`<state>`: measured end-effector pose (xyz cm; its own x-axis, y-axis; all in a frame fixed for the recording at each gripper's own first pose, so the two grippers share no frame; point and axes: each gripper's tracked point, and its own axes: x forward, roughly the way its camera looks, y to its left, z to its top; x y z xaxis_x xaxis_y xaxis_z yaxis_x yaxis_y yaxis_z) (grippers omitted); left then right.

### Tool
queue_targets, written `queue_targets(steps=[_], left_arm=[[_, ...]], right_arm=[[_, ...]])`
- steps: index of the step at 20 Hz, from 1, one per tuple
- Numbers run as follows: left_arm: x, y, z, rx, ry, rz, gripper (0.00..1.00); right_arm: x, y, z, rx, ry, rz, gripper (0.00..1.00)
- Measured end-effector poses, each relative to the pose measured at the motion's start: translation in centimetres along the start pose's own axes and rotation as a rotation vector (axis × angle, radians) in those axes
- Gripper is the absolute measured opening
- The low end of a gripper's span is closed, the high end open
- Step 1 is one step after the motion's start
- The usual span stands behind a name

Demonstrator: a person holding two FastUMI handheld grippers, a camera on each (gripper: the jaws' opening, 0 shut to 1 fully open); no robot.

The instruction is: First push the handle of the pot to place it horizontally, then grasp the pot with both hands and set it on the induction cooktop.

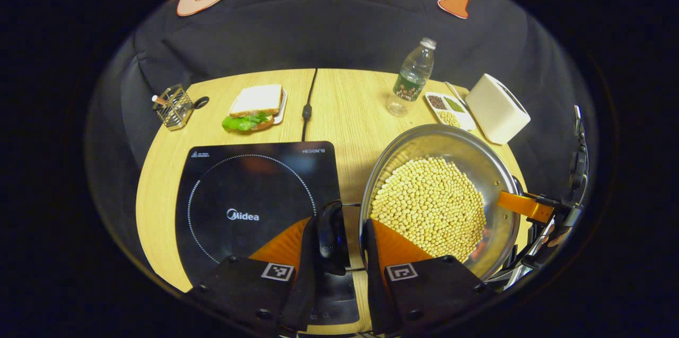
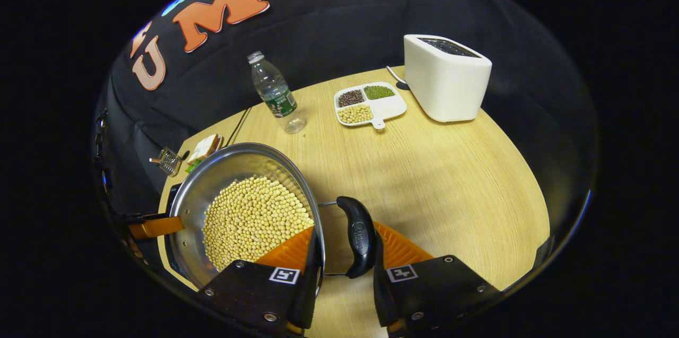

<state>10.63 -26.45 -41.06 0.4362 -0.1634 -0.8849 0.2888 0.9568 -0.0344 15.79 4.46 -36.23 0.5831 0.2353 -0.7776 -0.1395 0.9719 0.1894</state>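
Observation:
A steel pot (image 1: 419, 143) full of soybeans (image 1: 429, 205) sits just right of the black induction cooktop (image 1: 249, 205). My left gripper (image 1: 342, 227) grips the pot's left black handle (image 1: 331, 237): one finger is outside the handle and the other is inside the pot's rim. My right gripper (image 2: 347, 232) holds the right black handle (image 2: 359, 237) the same way, with its left finger over the beans (image 2: 249, 216). The pot's wall (image 2: 223, 168) fills the lower left. Each gripper also appears at the pot's far rim, the right (image 1: 530, 208) and the left (image 2: 154, 227). Whether the pot rests on the table is unclear.
At the back of the wooden table (image 2: 451, 179) stand a water bottle (image 1: 414, 75), a divided dish of beans (image 2: 368, 100) and a white toaster (image 2: 445, 75). A sandwich plate (image 1: 254, 107), a wire basket (image 1: 174, 107) and a black cable (image 1: 306, 110) lie behind the cooktop.

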Motion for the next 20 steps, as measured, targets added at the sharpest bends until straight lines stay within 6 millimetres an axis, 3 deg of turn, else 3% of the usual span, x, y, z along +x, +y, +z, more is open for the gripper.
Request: queue_targets(steps=[2,3,5,8,9,10,20], left_arm=[[-0.9,1.1,0.5,-0.005,-0.005,-0.007,0.49],[-1.3,1.7,0.7,-0.01,-0.004,-0.011,0.49],[-2.1,3.3,0.8,-0.021,0.0,-0.015,0.49],[-3.0,6.6,1.0,-0.021,-0.008,-0.011,0.49],[-3.4,7.7,1.1,-0.025,-0.008,-0.01,0.5],[-3.7,8.9,1.1,-0.032,-0.007,-0.009,0.5],[-6.2,22.1,1.9,-0.049,0.004,0.023,0.49]], right_arm=[[-0.8,1.6,0.8,0.005,-0.008,0.004,0.45],[-1.1,2.4,1.1,0.001,-0.014,0.007,0.4],[-1.4,4.2,1.3,-0.001,-0.016,0.014,0.45],[-2.1,7.0,1.0,-0.002,-0.016,0.024,0.45],[-2.3,8.1,0.9,-0.005,-0.014,0.027,0.4],[-2.4,9.4,0.8,-0.008,-0.014,0.03,0.45],[-1.6,22.1,-0.6,-0.004,0.005,0.082,0.45]])
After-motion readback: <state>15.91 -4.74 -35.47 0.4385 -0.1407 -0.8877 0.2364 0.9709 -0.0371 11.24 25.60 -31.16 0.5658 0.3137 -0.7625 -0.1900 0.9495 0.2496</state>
